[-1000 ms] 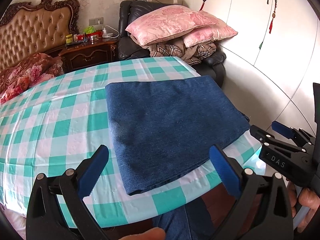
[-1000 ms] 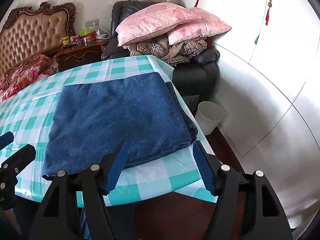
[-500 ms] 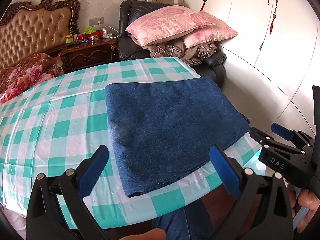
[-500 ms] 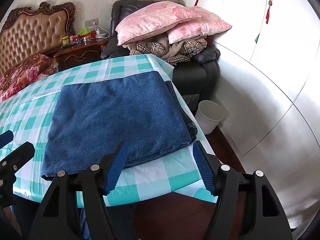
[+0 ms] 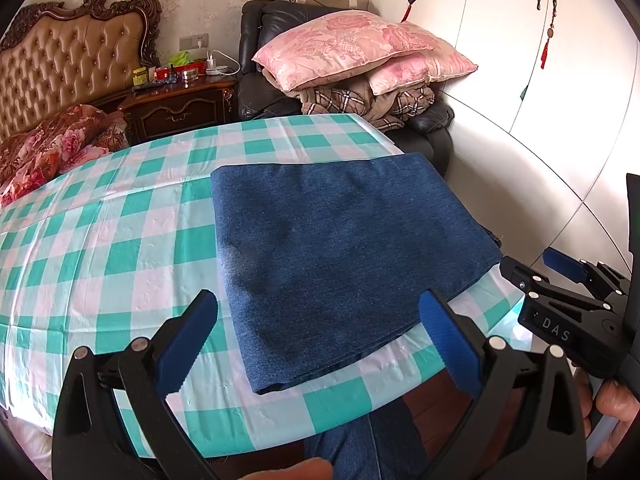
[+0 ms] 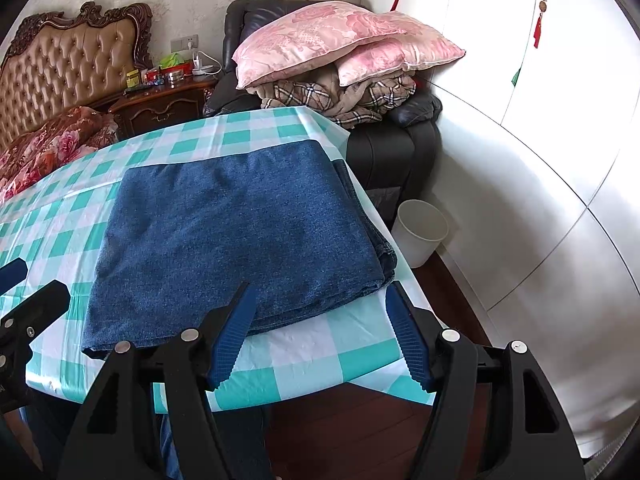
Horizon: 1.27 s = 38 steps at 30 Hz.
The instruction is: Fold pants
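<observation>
My pants lie folded square on the counter near its right edge, both my left hand-held gripper and right hand-held gripper gaping empty just short, so probably only tidying remains.

Bare tablecloth lies open left of the folded pants; an armchair crowds the far corner.

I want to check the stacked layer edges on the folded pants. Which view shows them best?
The right wrist view: the layered edges of the folded pants face it at the table's right edge. The left wrist view shows mostly the flat top, with the layers barely visible.
</observation>
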{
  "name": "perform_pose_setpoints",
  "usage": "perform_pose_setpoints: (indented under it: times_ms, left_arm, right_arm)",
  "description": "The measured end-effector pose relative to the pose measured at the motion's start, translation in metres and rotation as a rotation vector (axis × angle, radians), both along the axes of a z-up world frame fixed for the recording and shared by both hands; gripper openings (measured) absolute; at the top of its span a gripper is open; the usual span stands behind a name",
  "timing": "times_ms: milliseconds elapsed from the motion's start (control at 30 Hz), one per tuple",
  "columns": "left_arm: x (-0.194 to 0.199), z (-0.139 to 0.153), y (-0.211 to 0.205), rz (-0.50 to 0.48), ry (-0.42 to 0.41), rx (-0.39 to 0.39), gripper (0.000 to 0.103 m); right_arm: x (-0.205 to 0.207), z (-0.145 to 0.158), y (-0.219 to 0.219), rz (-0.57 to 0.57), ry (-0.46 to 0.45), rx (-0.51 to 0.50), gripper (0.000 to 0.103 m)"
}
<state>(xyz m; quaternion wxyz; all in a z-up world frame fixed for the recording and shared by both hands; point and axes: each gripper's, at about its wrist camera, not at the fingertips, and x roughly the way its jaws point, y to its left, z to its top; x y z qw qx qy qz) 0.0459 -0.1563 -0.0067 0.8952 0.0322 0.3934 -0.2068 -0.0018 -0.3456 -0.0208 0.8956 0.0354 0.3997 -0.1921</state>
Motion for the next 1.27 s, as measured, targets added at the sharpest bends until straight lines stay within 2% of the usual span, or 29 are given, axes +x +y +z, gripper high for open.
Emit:
perform_pose_setpoints:
  times_ms: [800, 900, 1033, 1067, 1167, 1200, 1267]
  left_arm:
    - [0.001, -0.006, -0.001, 0.0, 0.0, -0.008, 0.101]
    - [0.0, -0.005, -0.006, -0.025, -0.026, -0.033, 0.101]
    - [0.012, -0.009, -0.013, -0.075, 0.011, -0.081, 0.101]
    - [0.015, -0.01, -0.008, -0.077, 0.03, -0.101, 0.101]
    - [0.015, -0.009, 0.031, -0.02, 0.011, -0.117, 0.101]
    - [0.014, -0.01, 0.05, 0.018, 0.008, -0.121, 0.101]
    - [0.008, -0.015, 0.118, 0.179, 0.005, -0.148, 0.101]
  right_arm:
    - [-0.001, -0.005, -0.002, 0.001, 0.006, 0.005, 0.065]
    - [0.0, -0.006, -0.003, -0.002, 0.008, 0.005, 0.065]
    - [0.003, -0.012, -0.005, -0.013, 0.023, 0.018, 0.065]
    - [0.007, -0.012, -0.006, -0.014, 0.025, 0.019, 0.066]
    - [0.012, -0.01, -0.004, -0.02, 0.004, 0.026, 0.078]
    - [0.013, -0.01, -0.003, -0.02, -0.016, 0.038, 0.079]
    - [0.015, -0.01, -0.006, -0.038, -0.048, 0.043, 0.082]
